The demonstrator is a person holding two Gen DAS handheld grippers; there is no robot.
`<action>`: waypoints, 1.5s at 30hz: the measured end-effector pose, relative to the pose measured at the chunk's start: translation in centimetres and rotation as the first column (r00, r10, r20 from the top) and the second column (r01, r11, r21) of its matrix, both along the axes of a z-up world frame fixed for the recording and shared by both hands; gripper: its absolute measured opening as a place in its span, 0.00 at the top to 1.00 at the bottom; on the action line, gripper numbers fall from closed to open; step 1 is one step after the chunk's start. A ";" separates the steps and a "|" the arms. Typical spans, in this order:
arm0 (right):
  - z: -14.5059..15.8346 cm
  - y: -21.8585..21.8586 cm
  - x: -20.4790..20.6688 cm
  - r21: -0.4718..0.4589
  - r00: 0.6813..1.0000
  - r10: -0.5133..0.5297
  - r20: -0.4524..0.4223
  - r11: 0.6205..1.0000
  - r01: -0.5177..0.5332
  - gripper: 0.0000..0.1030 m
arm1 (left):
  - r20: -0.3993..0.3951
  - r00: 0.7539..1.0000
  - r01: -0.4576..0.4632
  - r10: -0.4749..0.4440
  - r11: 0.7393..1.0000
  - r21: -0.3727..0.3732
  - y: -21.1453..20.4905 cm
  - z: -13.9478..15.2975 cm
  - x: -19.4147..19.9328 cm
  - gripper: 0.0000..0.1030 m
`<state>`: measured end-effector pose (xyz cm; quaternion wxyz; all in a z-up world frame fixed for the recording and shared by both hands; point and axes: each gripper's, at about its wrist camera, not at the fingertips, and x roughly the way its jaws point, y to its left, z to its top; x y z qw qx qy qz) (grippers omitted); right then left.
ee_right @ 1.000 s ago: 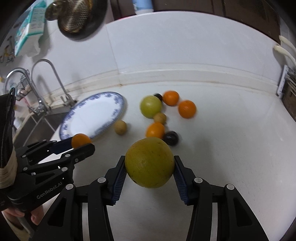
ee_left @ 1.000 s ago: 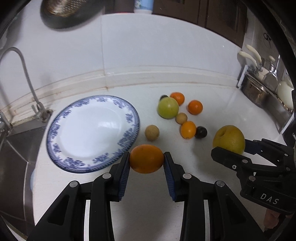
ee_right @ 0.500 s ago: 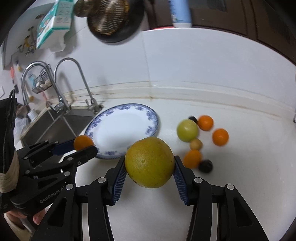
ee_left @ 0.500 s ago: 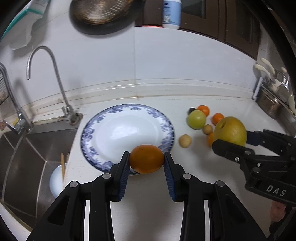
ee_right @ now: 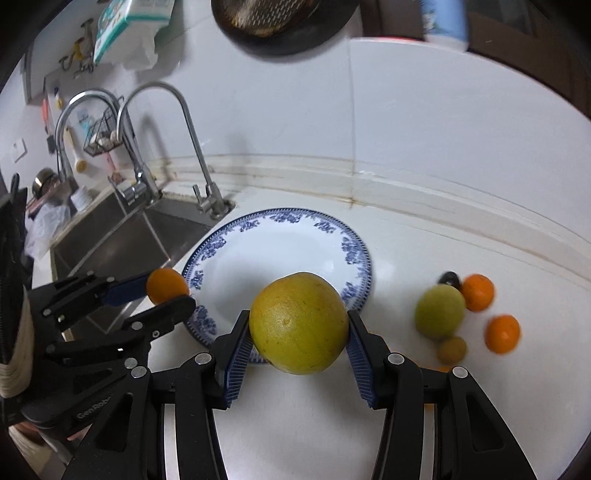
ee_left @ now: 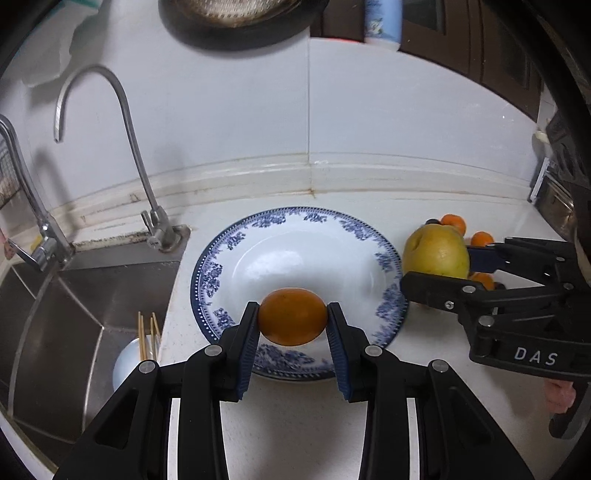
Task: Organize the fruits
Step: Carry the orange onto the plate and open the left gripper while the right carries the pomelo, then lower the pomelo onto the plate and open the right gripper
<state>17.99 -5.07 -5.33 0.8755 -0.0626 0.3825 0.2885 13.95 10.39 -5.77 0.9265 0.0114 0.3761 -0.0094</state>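
Note:
My left gripper [ee_left: 291, 321] is shut on an orange [ee_left: 292, 316] and holds it over the near part of the blue-patterned white plate [ee_left: 295, 258]. My right gripper [ee_right: 299, 332] is shut on a large yellow-green citrus fruit [ee_right: 298, 322] at the plate's [ee_right: 280, 251] near right rim. The citrus also shows in the left wrist view [ee_left: 436, 253], the orange in the right wrist view [ee_right: 167, 285]. A green apple [ee_right: 439, 312], two small oranges [ee_right: 478, 291] [ee_right: 501, 333], a tan fruit [ee_right: 452, 349] and a dark fruit [ee_right: 450, 277] lie on the counter to the right.
A steel sink [ee_left: 74, 302] with taps [ee_left: 129, 147] lies left of the plate. A small white bowl with chopsticks [ee_left: 142, 350] sits in the sink. The tiled wall [ee_left: 332, 129] stands behind the counter. A pan hangs above [ee_right: 280, 22].
Both grippers have moved left with their fruits, from near the loose fruit pile to the plate. The orange is now over the plate, the citrus at its right rim.

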 end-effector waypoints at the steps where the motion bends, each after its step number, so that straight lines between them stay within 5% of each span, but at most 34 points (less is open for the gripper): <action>1: -0.3 0.2 0.5 -0.001 1.000 0.008 -0.011 1.000 -0.008 0.51 | -0.008 1.000 0.000 0.000 1.000 -0.003 0.2 -0.3 0.3 0.66; 20: -4.3 3.0 5.3 -0.069 0.991 0.028 -0.130 0.997 -0.037 0.51 | -0.110 0.994 0.003 -0.003 1.000 0.001 2.1 -4.0 3.9 0.65; 25: -4.2 2.9 5.3 -0.054 0.991 0.020 -0.129 0.998 -0.028 0.50 | -0.080 0.997 -0.012 0.014 1.000 0.019 2.3 -3.1 3.4 0.54; 34: -0.3 1.2 2.3 -0.012 1.000 -0.014 -0.025 1.000 0.013 0.48 | -0.031 0.999 -0.037 0.038 0.999 0.017 1.6 0.2 0.8 0.54; 45: 4.2 -3.4 -3.4 0.024 0.989 -0.097 0.114 0.995 0.095 0.41 | 0.083 0.996 -0.009 0.010 1.000 -0.006 -1.8 4.9 -3.5 0.37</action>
